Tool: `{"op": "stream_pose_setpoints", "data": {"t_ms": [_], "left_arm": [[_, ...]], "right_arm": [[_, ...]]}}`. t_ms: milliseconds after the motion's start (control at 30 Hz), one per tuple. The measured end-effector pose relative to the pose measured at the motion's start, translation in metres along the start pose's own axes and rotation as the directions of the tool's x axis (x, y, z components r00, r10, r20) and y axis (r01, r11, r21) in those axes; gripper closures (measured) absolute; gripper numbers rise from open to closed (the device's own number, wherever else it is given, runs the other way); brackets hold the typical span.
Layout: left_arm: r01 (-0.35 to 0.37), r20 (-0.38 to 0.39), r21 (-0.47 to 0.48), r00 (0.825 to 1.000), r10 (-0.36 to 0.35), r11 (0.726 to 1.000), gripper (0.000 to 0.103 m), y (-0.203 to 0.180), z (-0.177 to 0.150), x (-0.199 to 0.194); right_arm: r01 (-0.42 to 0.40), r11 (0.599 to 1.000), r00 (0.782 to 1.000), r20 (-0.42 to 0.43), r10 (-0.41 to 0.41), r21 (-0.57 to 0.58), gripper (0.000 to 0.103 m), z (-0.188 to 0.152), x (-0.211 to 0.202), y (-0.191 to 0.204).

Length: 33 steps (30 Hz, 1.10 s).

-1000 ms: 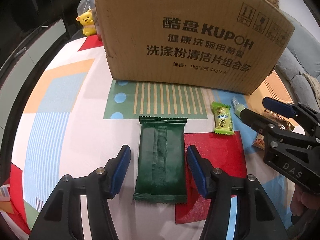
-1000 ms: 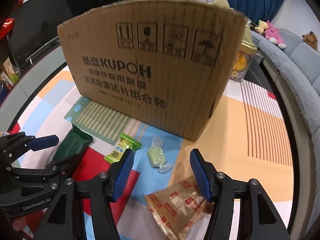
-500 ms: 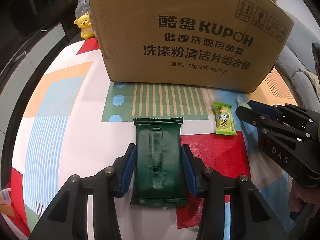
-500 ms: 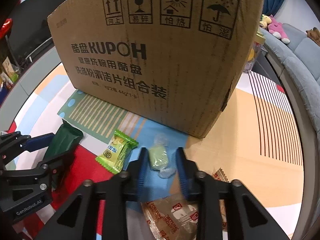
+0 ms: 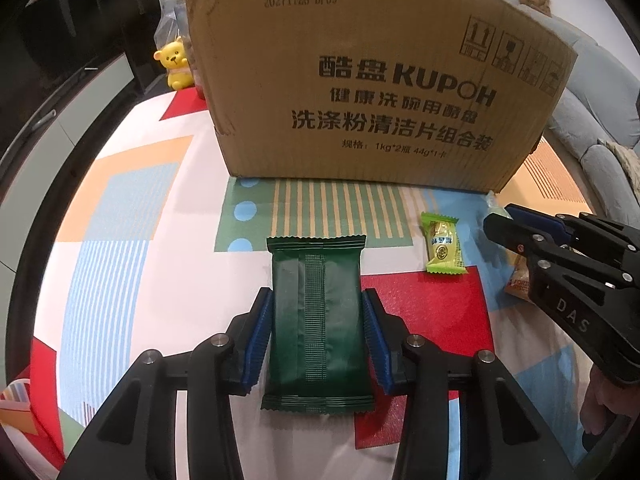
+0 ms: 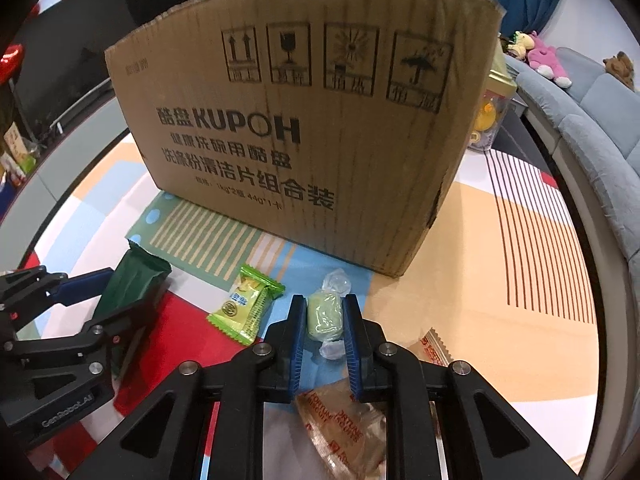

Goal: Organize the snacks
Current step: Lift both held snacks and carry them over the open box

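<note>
Left tongs (image 5: 316,332) are closed on the dark green packet (image 5: 317,320), blue pads against both long edges; the packet lies flat on the patterned worktop (image 5: 120,208) before the cardboard box (image 5: 380,80). A lime-green wrapped snack (image 5: 442,247) lies near, to its right, untouched. Right tongs (image 6: 325,320) are clamped on a pale green candy (image 6: 325,316) in clear wrap, just in front of the box. A transparent biscuit bag (image 6: 344,428) lies beneath them.
</note>
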<state>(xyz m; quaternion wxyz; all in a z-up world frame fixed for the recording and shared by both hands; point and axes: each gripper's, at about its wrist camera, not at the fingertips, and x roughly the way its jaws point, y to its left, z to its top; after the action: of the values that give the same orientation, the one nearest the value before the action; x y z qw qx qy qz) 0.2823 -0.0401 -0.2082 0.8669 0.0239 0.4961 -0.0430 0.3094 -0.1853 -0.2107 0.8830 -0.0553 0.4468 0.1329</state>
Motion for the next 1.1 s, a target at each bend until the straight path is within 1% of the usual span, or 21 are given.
{"op": "stream_pose_setpoints", "data": {"t_ms": [367,833,1100], "left_arm": [[-0.002,0.039,0.001,0.999,0.002,1.0,0.06,-0.002,0.002,-0.032],[-0.002,0.1,0.004,0.995,0.002,1.0,0.06,-0.001,0.007,-0.078],[0.002,0.121,0.002,0.993,-0.002,1.0,0.06,-0.001,0.013,-0.096]], "right_arm": [[-0.005,0.999,0.999,0.047,0.003,0.042,0.083,0.0,-0.037,-0.002],[-0.005,0.998,0.995,0.105,-0.002,0.063,0.083,0.002,-0.084,0.01],[0.009,0.997,0.992,0.124,-0.019,0.077,0.083,0.004,-0.106,0.015]]}}
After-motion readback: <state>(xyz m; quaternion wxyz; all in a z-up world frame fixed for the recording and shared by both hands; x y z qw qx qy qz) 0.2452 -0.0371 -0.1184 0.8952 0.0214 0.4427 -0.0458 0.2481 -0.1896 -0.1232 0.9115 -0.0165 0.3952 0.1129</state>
